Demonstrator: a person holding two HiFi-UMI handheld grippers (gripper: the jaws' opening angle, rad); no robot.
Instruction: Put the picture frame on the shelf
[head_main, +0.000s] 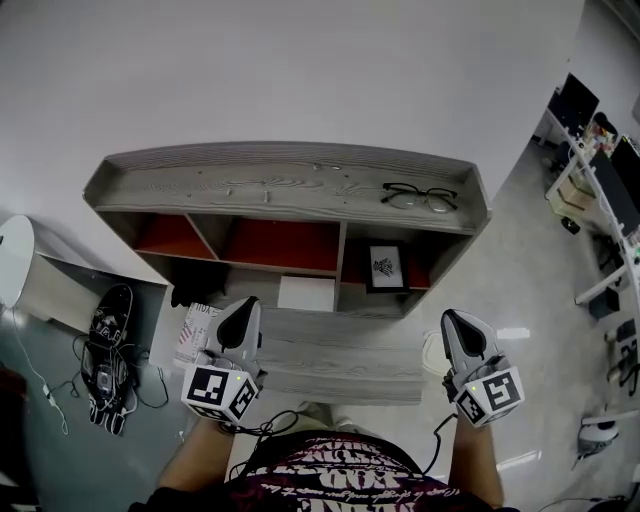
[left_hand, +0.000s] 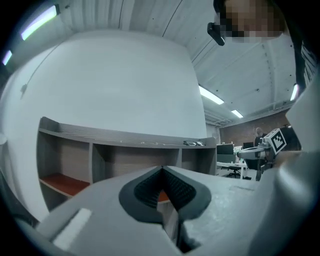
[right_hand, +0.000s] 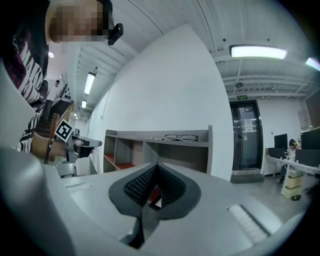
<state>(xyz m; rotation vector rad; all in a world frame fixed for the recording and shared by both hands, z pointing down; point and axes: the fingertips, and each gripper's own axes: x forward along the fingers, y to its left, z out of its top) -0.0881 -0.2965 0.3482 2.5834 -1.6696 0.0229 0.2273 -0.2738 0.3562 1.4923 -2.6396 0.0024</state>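
In the head view a small black picture frame (head_main: 385, 266) with a white print stands upright in the right compartment of the grey shelf unit (head_main: 200, 188). Both grippers hang in front of the unit, well apart from the frame. My left gripper (head_main: 240, 313) points at the lower middle of the unit and is shut with nothing in it. To the right, level with it, my right gripper (head_main: 456, 324) is also shut and empty. The left gripper view shows the left gripper (left_hand: 161, 171) with jaws touching, and the right gripper view shows the same for the right gripper (right_hand: 156, 168).
A pair of black glasses (head_main: 418, 196) lies on the shelf top. A white box (head_main: 306, 293) sits in the middle compartment. A lower grey ledge (head_main: 340, 355) juts out toward me. Shoes and cables (head_main: 108, 355) lie on the floor at left; desks (head_main: 600, 190) stand at right.
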